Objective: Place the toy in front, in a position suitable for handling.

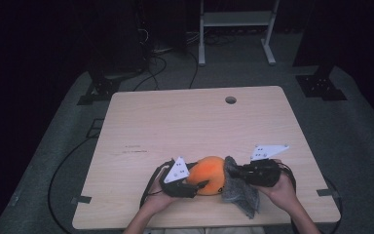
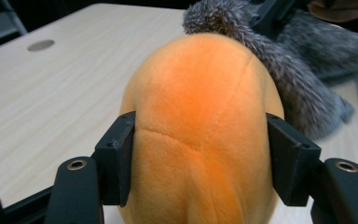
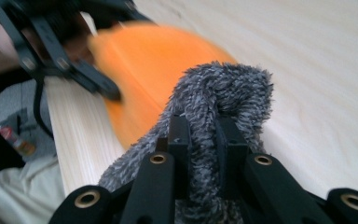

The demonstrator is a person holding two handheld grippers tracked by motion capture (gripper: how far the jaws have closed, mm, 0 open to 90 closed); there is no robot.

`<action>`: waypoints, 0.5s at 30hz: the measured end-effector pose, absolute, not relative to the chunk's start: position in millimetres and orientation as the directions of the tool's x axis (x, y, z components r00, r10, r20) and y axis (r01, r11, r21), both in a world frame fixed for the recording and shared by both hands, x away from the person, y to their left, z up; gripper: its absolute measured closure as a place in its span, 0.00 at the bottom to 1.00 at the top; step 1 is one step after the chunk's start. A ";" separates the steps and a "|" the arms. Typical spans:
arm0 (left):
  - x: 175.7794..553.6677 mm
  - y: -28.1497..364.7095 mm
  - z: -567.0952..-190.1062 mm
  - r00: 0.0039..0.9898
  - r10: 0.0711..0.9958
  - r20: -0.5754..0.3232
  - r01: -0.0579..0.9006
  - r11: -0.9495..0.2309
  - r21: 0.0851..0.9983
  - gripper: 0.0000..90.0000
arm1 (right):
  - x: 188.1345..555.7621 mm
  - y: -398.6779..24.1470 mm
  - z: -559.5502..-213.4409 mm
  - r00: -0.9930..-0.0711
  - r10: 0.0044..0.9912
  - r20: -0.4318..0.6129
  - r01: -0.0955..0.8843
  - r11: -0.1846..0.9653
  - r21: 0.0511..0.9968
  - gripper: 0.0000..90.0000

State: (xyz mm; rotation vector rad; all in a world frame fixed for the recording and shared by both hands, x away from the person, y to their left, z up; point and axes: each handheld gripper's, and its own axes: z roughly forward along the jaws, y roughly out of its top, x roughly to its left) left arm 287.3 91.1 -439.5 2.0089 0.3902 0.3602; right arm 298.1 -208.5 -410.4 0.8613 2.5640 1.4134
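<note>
An orange plush toy [image 1: 209, 171] lies near the table's front edge, and in the left gripper view the orange plush toy [image 2: 200, 93] looms close. My left gripper [image 1: 200, 179] is shut on it, one pad pressed to each side, as my left gripper [image 2: 203, 140] shows in its own view. A grey fuzzy cloth [image 1: 242, 194] drapes against the toy's right side. My right gripper [image 1: 236, 170] is shut on a fold of this grey fuzzy cloth [image 3: 223, 88], pinched between its jaws [image 3: 203, 133]. Behind it sits the orange plush toy [image 3: 140, 60].
The light wooden table [image 1: 175, 122] has a round hole [image 1: 230, 100] near its far edge. A white metal stand [image 1: 236, 29] and cables [image 1: 151, 68] lie on the dark floor beyond. The person's forearms come in at the front edge.
</note>
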 end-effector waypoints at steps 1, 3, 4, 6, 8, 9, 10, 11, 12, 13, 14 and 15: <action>285.6 93.2 -439.8 0.906 0.415 0.089 0.112 -0.437 0.892 0.38 | 299.0 -210.5 -412.1 -0.835 0.516 0.193 0.441 0.417 0.795 0.87; 284.0 93.5 -439.4 0.907 0.409 0.098 0.104 -0.445 0.890 0.39 | 297.1 -212.9 -410.5 -0.830 0.520 0.201 0.448 0.407 0.796 0.87; 283.3 93.0 -439.4 0.909 0.404 0.102 0.099 -0.448 0.888 0.38 | 295.7 -212.1 -407.5 -0.835 0.514 0.199 0.436 0.395 0.809 0.87; 282.3 91.6 -439.1 0.912 0.397 0.100 0.098 -0.449 0.888 0.37 | 292.7 -207.6 -397.3 -0.849 0.489 0.198 0.407 0.368 0.836 0.87; 283.3 91.5 -436.7 0.918 0.391 0.063 0.128 -0.444 0.887 0.30 | 291.9 -198.6 -393.9 -0.866 0.470 0.170 0.382 0.401 0.833 0.87; 284.7 91.8 -434.4 0.922 0.387 0.027 0.155 -0.431 0.889 0.25 | 291.9 -195.3 -396.1 -0.868 0.468 0.166 0.385 0.423 0.820 0.87; 286.8 93.0 -431.5 0.925 0.378 -0.034 0.197 -0.401 0.895 0.19 | 292.6 -192.5 -400.5 -0.875 0.456 0.166 0.389 0.455 0.801 0.87; 289.4 94.3 -429.1 0.922 0.375 -0.097 0.241 -0.361 0.901 0.16 | 292.8 -191.5 -404.5 -0.879 0.447 0.168 0.392 0.474 0.789 0.87; 292.6 95.6 -427.4 0.915 0.377 -0.142 0.279 -0.337 0.899 0.14 | 292.6 -192.4 -406.3 -0.880 0.443 0.171 0.394 0.480 0.784 0.87; 295.2 95.1 -427.4 0.907 0.385 -0.169 0.306 -0.331 0.892 0.14 | 292.1 -194.4 -406.1 -0.879 0.444 0.175 0.398 0.480 0.782 0.87; 296.5 93.5 -428.2 0.901 0.400 -0.169 0.319 -0.346 0.882 0.15 | 291.7 -195.5 -405.6 -0.878 0.445 0.174 0.399 0.481 0.781 0.87; 297.4 90.1 -431.2 0.895 0.415 -0.166 0.332 -0.368 0.869 0.16 | 291.1 -195.8 -405.2 -0.878 0.445 0.174 0.398 0.481 0.781 0.87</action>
